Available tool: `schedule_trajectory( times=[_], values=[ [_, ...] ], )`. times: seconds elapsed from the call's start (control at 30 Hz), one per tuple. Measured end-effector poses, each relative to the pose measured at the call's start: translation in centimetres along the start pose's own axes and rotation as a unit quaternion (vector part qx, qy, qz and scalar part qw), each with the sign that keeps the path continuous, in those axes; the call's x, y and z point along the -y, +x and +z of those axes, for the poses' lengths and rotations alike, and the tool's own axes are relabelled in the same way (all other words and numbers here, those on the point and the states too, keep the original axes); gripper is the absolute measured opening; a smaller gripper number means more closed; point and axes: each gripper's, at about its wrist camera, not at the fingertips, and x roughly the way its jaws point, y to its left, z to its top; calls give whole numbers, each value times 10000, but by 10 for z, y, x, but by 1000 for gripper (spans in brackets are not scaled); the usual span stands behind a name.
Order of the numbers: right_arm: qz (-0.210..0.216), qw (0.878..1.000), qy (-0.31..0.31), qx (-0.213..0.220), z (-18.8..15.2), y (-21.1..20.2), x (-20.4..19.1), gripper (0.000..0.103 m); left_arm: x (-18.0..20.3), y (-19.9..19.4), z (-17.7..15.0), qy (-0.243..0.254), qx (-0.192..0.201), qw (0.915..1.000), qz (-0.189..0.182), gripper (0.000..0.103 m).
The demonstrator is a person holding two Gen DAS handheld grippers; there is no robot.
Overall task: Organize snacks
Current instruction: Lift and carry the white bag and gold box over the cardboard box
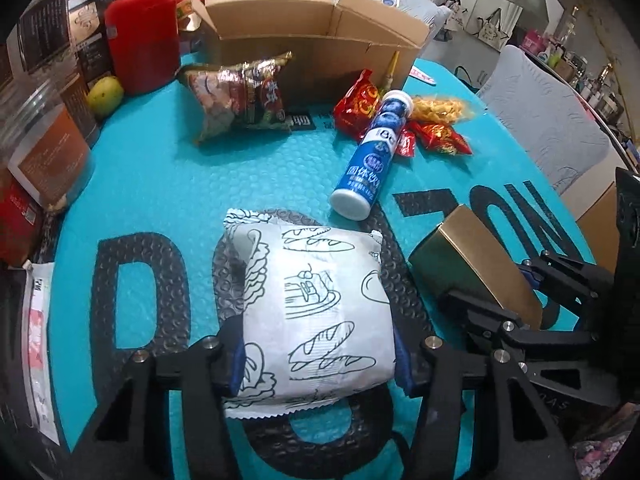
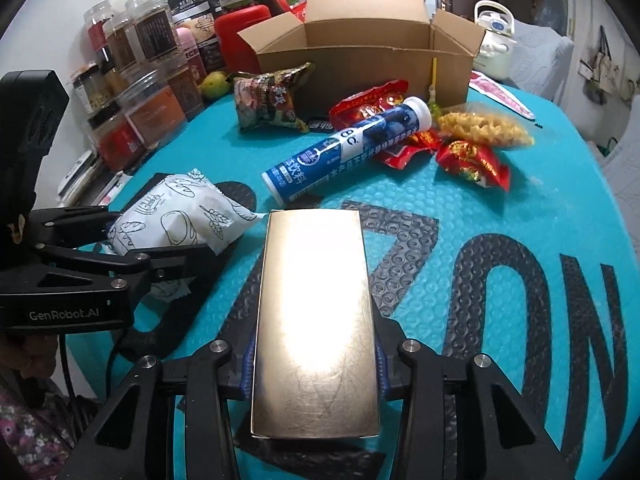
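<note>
Left wrist view: your left gripper (image 1: 316, 354) is clamped on the white bread packet (image 1: 316, 312), fingers pressing both its sides, w/ the packet over the teal bubble mat (image 1: 168, 184) near its front edge. Just right of it, your right gripper (image 1: 508, 300) grips the gold box (image 1: 476, 256). Further in, toward mat center, the blue tube (image 1: 370, 152) lies on its side, its far end resting on the red snack packs (image 1: 360, 104). A yellow snack bag (image 1: 440, 109) sits beside those, toward the mat's right edge. The foil noodle bag (image 1: 240, 96) lies just in front of the open cardboard box (image 1: 312, 36) at the mat's back edge. Left of the box stands a red container (image 1: 142, 36), w/ a green fruit (image 1: 105, 95) next to it and jars (image 1: 44, 148) along the left edge.

Right wrist view: your right gripper (image 2: 316, 360) is closed on the gold box (image 2: 316, 320), one finger on each long side, box pointing away toward mat center. Your left gripper (image 2: 168, 256) comes in from the left, squeezing the bread packet (image 2: 180, 216). The blue tube (image 2: 348, 148) lies diagonally past the gold box, touching the red snack packs (image 2: 372, 104). The yellow snack bag (image 2: 484, 128) is toward the right edge. The cardboard box (image 2: 364, 52) is open at the back, noodle bag (image 2: 272, 100) at its front left corner. Jars (image 2: 136, 80) stack up along the left edge.
</note>
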Motion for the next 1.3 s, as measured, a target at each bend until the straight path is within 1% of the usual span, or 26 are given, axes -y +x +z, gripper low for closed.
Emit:
schedule_trajectory(
  times=[0.23,0.4,0.63,0.77,1.03,1.3],
  values=[
    [124,9999,36,107,8,-14,-2,43,4,-15,10,53,176,9998,-85,54],
    [149,9996,-8,247,21,-26,-4,43,7,-27,20,130,324,9993,-132,54],
    [145,9984,-197,514,44,-42,-6,43,7,-44,38,184,599,9979,-162,54],
    [121,9963,-362,771,62,-53,-6,43,6,-57,51,234,812,9963,-183,54],
    [84,9907,-584,1227,101,-69,-4,43,6,-80,83,344,1339,9904,-94,54],
    [8,9852,-807,1514,146,-78,6,43,8,-92,125,437,1851,9817,-46,54]
  ],
)
